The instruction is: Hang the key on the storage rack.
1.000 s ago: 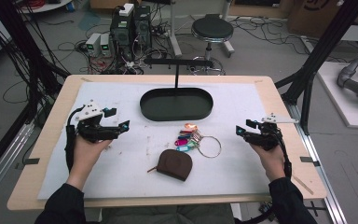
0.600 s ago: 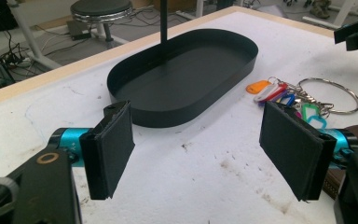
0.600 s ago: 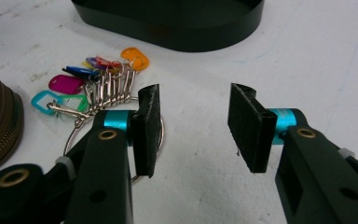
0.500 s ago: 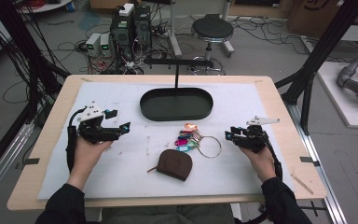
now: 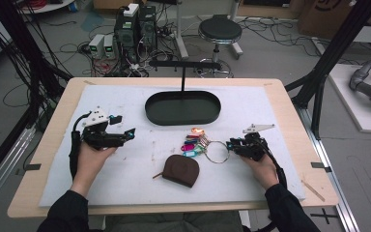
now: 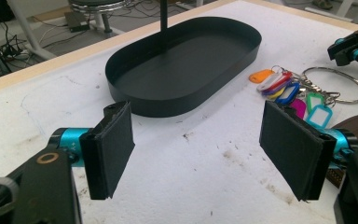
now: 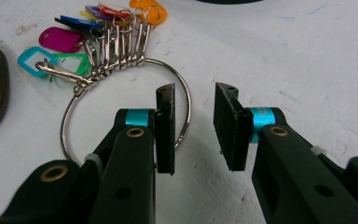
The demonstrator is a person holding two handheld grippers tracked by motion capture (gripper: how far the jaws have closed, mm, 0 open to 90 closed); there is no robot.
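At left of the high view, the left gripper (image 5: 125, 135) stood wide, nothing between its jaws. Up center sat one black tray (image 5: 182, 107), empty but for a post rising from it. Below it lay one brown pouch (image 5: 180, 169) and one key ring (image 5: 216, 151) with seven colored tags (image 5: 194, 142) on the white-matted counter (image 5: 290, 159). At right, the right gripper (image 7: 193, 122) had just been narrowing, one jaw over the ring's wire, no pad pressing yet. Cables littered the floor (image 5: 270, 34) beyond.

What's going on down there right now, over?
Right gripper closing around the key ring, not pinching yet. Left gripper open, idle. Nothing blocking.
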